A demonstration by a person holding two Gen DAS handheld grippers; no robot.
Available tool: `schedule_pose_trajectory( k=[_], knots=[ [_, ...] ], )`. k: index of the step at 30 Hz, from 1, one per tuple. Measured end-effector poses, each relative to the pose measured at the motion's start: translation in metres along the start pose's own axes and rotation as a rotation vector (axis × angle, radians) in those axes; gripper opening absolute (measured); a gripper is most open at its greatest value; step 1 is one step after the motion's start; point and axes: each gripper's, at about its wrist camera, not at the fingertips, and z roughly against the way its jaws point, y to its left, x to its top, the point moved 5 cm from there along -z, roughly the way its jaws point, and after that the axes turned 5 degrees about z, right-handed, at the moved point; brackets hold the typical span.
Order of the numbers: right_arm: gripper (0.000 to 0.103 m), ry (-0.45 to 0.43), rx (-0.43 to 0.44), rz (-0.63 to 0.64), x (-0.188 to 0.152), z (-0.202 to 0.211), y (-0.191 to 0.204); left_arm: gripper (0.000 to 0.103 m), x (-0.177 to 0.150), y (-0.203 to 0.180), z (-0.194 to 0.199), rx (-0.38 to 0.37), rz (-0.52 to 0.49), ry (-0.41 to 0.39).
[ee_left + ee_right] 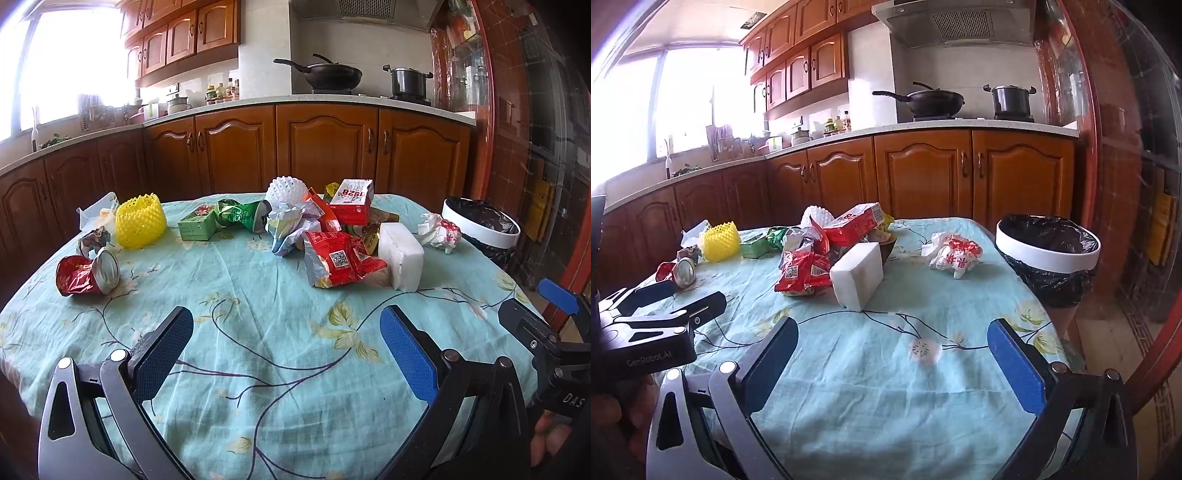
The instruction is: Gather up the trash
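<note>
Trash lies across a table with a light blue flowered cloth (pixel 258 302). A crushed red can (pixel 86 275), a yellow foam net (pixel 140 221), a green carton (pixel 197 223), a red snack bag (pixel 340 260), a white foam block (pixel 400 254) and a crumpled white wrapper (pixel 439 232) are among it. My left gripper (pixel 286 338) hovers open over the near cloth, nothing between its fingers. My right gripper (pixel 894 349) is open too, empty, short of the foam block (pixel 858 275) and wrapper (pixel 955 254). A white-rimmed bin with a black liner (pixel 1049 247) stands off the table's right edge.
Wooden kitchen cabinets (pixel 325 147) and a counter with a wok (pixel 328 74) and a pot (pixel 410 81) run behind the table. A bright window (pixel 70 62) is at the left. A red carton (pixel 351 203) and white foam net (pixel 286 190) top the middle pile.
</note>
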Motion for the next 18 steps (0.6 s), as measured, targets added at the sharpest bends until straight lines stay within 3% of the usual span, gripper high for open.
schedule_pose_trajectory(
  k=[18],
  knots=[
    [0.103,-0.006,0.009,0.0,0.0041,0.002,0.0019,0.103,0.0002,0.0025,0.0019,0.001,0.008,-0.004]
  ],
)
